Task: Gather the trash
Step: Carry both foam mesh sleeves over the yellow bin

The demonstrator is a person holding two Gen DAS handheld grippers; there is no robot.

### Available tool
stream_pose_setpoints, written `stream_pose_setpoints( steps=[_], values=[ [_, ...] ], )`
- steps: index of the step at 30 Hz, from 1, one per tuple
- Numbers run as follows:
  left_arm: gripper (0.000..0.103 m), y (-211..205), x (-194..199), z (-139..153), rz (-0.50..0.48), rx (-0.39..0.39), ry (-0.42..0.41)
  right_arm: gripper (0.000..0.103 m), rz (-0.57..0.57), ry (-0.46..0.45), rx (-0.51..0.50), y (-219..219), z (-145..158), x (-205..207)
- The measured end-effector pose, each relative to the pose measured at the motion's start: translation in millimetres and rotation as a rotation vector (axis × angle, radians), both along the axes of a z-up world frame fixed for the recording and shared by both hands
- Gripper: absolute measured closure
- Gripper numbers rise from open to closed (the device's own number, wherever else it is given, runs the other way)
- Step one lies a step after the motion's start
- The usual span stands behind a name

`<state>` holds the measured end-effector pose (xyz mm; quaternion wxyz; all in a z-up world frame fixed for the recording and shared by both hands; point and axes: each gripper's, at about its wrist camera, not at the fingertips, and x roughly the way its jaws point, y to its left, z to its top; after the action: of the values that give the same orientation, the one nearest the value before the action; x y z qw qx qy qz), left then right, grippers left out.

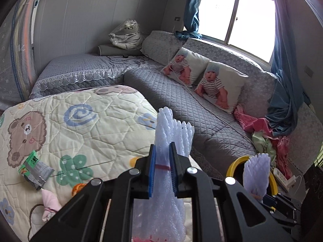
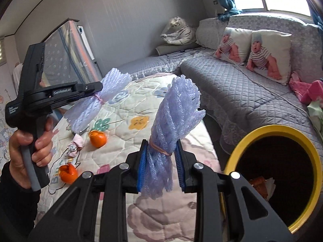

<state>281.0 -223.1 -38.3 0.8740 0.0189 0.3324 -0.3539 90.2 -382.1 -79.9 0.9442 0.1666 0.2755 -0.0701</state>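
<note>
Over a cartoon-print quilt (image 2: 125,109), two pale-lilac foam-net sleeves bound with rubber bands are clamped: one (image 1: 171,139) by the left gripper (image 1: 162,169), one (image 2: 173,125) by the right gripper (image 2: 161,167), the yellow-rimmed bin (image 2: 310,151) at three o'clock.

The setting is a room in a private home, used for sitting and sleeping. A grey quilted corner sofa (image 1: 181,109) runs along two walls beneath an arched window (image 1: 240,14) hung with blue curtains (image 1: 286,92). Two printed cushions (image 1: 218,86) lean against the sofa backrest, and a plush tiger wrapped in clear plastic (image 1: 126,34) sits in the corner. A cream quilt with cartoon bears and flowers (image 1: 76,125) covers the surface in front of the sofa. Loose pink and green clothing (image 1: 262,131) lies heaped at the sofa end, near a white power strip (image 1: 282,178). A mattress in plastic wrap (image 2: 68,54) leans upright against the wall.
</note>
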Motion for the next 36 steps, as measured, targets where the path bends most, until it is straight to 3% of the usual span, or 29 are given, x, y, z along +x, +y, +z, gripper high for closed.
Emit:
stream_pose_setpoints(
  steps=[16, 36],
  values=[
    [0.09, -120, -77, -12, -0.255, 0.016, 0.009, 0.078, -0.326, 0.012, 0.004, -103, -16, -61],
    [0.09, -193, -119, -38, -0.381, 0.056, 0.011, 0.078, -0.471, 0.096, 0.014, -166, -58, -92]
  ],
)
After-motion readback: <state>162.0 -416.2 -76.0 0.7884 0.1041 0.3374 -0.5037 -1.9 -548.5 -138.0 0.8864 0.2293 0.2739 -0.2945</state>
